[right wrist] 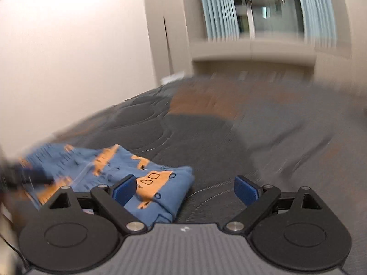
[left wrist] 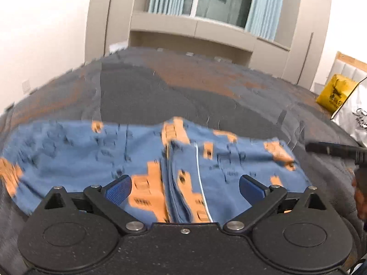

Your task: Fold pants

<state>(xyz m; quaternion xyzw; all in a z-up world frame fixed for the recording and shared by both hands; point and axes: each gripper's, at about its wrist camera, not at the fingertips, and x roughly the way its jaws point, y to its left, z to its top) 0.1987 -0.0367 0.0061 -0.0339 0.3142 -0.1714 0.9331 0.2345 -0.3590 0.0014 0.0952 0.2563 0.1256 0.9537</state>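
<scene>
The pants [left wrist: 142, 158] are blue with orange vehicle prints and lie folded flat on the dark grey bed. A white drawstring runs down their middle. My left gripper [left wrist: 185, 188] is open and empty, its blue pads spread just above the pants' near edge. In the right wrist view the pants [right wrist: 128, 178] lie at the lower left, with a folded corner pointing right. My right gripper [right wrist: 185, 189] is open and empty, over the pants' right corner and the bare bed. The other gripper shows dark and blurred at the left edge [right wrist: 25, 176].
The bed cover [left wrist: 183, 87] is dark grey with orange patches and stretches far back. A yellow bag [left wrist: 335, 95] and a white bag [left wrist: 353, 112] sit at the right. A beige window ledge [left wrist: 192, 26] and curtains stand behind. A black tool tip [left wrist: 332, 149] enters from the right.
</scene>
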